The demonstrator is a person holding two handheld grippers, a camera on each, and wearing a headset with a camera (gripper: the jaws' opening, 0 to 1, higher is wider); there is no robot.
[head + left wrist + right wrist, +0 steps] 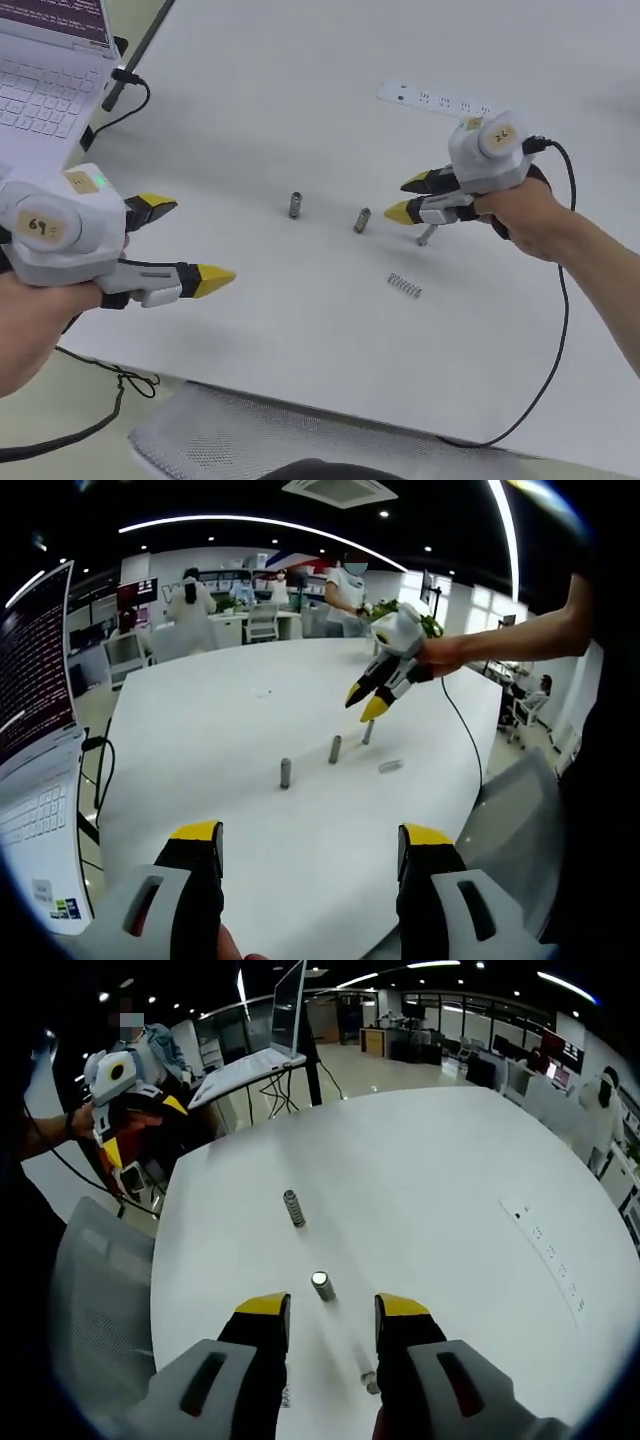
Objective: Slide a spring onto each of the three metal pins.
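1. My left gripper [190, 243] hovered above the near part of the surface [300, 80]. Its fingers [212, 281] were wide apart and held nothing.
2. My right gripper [408, 197] had its fingers [402, 212] apart by a smaller gap, also empty. The thin pin [427, 235] leaned just beside them; I could not tell if they touched.
3. The middle pin [362, 220] and the leftmost pin [295, 205] stood upright, and a loose spring [404, 286] lay near the thin pin.

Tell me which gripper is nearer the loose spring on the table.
Right. The right gripper hovers just beyond the loose spring; the left gripper hangs far off toward the laptop.
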